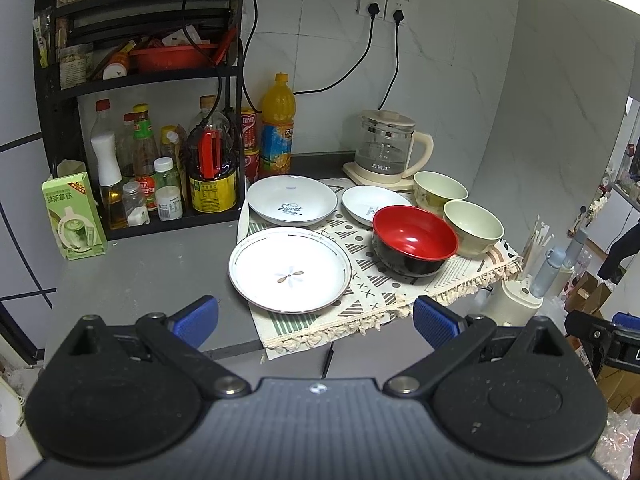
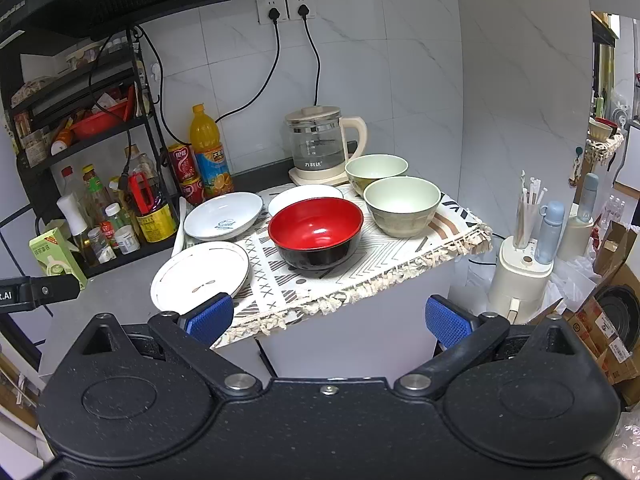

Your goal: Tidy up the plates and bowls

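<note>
- Jaws: both grippers spread wide, nothing between them. Left gripper (image 1: 316, 322) hangs short of the counter's near edge, facing the flower plate; right gripper (image 2: 330, 318) sits off the cloth's fringe, facing the red bowl. Neither touches any dish.
- Counter (image 1: 160, 272): dark grey, w/ patterned cloth (image 1: 404, 284) over its right part; all crockery lies on or partly on the cloth.
- Flower plate (image 1: 290, 270): largest dish, nearest the left gripper, flat, overhanging the cloth's left edge. Nothing stacked on it.
- "Sweet" plate (image 1: 292, 200): deep white plate just behind the flower plate, rims close, whether touching cannot be told. Alone.
- Small white plate (image 1: 368, 202): right of the "Sweet" plate, its near rim partly hidden by the red bowl.
- Red bowl (image 2: 316, 232): red inside, black outside, upright, mid-cloth, empty.
- Green bowls: near one (image 2: 402, 204) and far one (image 2: 376, 170), side by side at the cloth's right, upright, not nested; far one stands just beside the kettle base (image 2: 316, 178).
- Progress (judged): none visible. Three plates and three bowls lie singly; no stack begun.
- Left to do (judged): plates piled large-to-small, prob. onto the flower plate; green bowls nested; red bowl placed w/ them.
</note>
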Action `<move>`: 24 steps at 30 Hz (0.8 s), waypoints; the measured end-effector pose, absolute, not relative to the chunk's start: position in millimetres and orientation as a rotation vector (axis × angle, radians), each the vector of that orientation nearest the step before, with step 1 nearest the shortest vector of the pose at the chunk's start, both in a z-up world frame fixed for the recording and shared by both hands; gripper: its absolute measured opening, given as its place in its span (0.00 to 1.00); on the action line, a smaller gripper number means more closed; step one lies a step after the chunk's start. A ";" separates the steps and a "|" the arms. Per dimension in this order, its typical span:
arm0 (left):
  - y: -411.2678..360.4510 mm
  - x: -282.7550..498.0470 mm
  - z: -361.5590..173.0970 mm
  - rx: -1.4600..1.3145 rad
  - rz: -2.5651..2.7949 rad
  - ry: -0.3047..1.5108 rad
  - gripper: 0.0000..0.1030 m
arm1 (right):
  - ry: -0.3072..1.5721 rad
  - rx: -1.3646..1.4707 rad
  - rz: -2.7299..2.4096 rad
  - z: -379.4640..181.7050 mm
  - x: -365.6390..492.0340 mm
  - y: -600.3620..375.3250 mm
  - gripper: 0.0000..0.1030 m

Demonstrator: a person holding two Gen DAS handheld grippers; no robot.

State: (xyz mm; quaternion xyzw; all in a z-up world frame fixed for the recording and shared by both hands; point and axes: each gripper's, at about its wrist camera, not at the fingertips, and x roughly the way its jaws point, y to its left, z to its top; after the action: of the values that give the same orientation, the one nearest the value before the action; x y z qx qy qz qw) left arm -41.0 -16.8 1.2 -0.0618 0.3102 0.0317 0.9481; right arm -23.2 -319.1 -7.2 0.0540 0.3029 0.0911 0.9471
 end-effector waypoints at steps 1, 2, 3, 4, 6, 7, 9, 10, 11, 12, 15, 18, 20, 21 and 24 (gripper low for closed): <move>-17.7 -41.1 1.1 -0.127 0.064 0.631 0.99 | 0.617 0.109 0.189 -7.3 -22.7 -319.6 1.00; -18.2 -40.4 1.1 -0.129 0.064 0.631 0.99 | 0.617 0.108 0.192 -7.4 -21.8 -320.5 1.00; -18.2 -39.6 1.3 -0.131 0.065 0.632 0.99 | 0.616 0.108 0.194 -7.4 -21.2 -320.8 1.00; -18.4 -38.9 1.6 -0.134 0.064 0.632 0.99 | 0.615 0.109 0.196 -7.7 -20.4 -321.8 1.00; -19.2 -37.6 1.3 -0.133 0.064 0.630 0.99 | 0.616 0.109 0.195 -8.3 -19.6 -322.7 1.00; -19.6 -36.5 1.0 -0.130 0.065 0.631 0.99 | 0.620 0.108 0.193 -8.4 -18.1 -323.2 1.00; -20.5 -34.8 -0.1 -0.130 0.066 0.632 0.99 | 0.623 0.106 0.192 -9.1 -15.5 -323.6 1.00; -20.9 -34.0 -0.7 -0.130 0.068 0.634 0.99 | 0.623 0.105 0.192 -9.5 -14.3 -323.8 1.00; -21.2 -33.2 -1.4 -0.131 0.068 0.634 0.99 | 0.622 0.104 0.190 -9.7 -13.0 -324.0 1.00; -21.3 -31.6 -1.7 -0.133 0.069 0.636 0.99 | 0.622 0.103 0.187 -10.1 -11.7 -324.3 1.00; -22.4 -26.8 -3.4 -0.138 0.073 0.650 0.99 | 0.635 0.103 0.180 -10.1 -6.5 -325.5 1.00; -22.6 -23.0 -4.4 -0.143 0.067 0.651 0.99 | 0.625 0.093 0.188 -10.5 -3.9 -326.0 1.00; -22.8 -18.8 -7.0 -0.141 0.074 0.654 0.99 | 0.634 0.087 0.177 -13.0 -0.5 -326.3 1.00; -22.6 -16.6 -8.7 -0.148 0.077 0.660 0.99 | 0.643 0.088 0.175 -14.1 1.4 -327.1 1.00; -22.3 -12.3 -11.9 -0.163 0.077 0.677 0.99 | 0.645 0.089 0.181 -15.2 2.8 -327.5 1.00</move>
State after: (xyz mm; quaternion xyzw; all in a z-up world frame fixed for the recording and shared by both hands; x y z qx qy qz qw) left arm -12.3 -22.3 -11.8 -0.0796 0.3317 0.0377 0.9393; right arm 2.8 -327.5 -15.2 0.0434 0.3164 0.0887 0.9435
